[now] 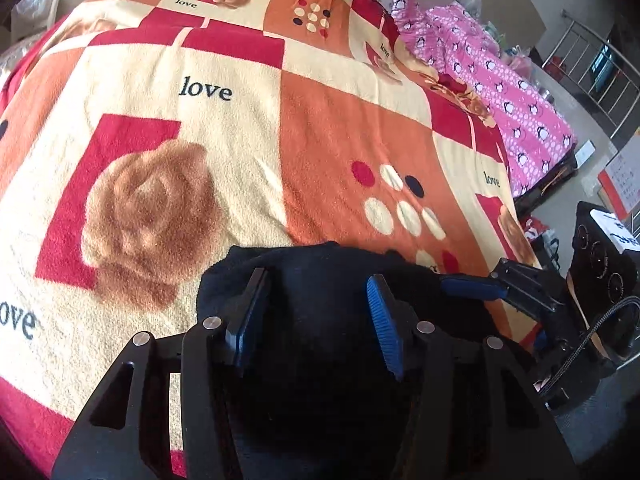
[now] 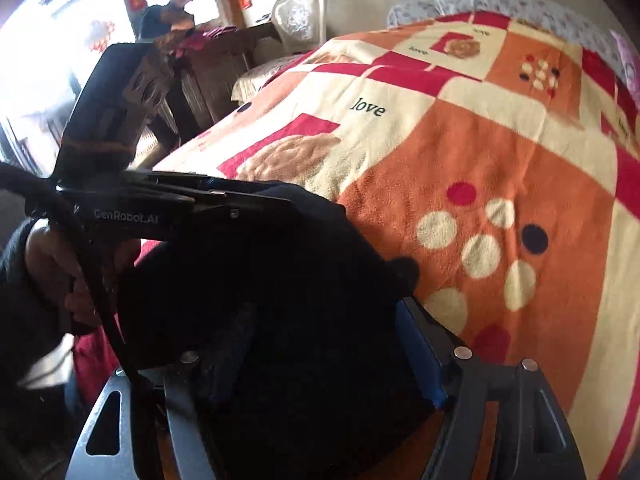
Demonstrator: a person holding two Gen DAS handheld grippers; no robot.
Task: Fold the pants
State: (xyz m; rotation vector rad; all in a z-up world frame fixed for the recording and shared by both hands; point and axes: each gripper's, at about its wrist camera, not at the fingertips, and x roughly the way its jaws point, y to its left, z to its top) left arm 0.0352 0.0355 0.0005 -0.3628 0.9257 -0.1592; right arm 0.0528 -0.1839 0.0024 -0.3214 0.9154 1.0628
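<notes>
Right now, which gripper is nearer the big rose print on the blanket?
Left. The left gripper is over the black pants, just right of the rose print; the right gripper is farther right.

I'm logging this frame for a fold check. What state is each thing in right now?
Black pants: bunched at the near edge of the bed, not laid flat.
Left gripper: open, fingers over the pants.
Right gripper: open, dark cloth between its fingers.
Patterned blanket: spread flat over the bed.
Pink penguin quilt: rumpled beside the blanket.
</notes>
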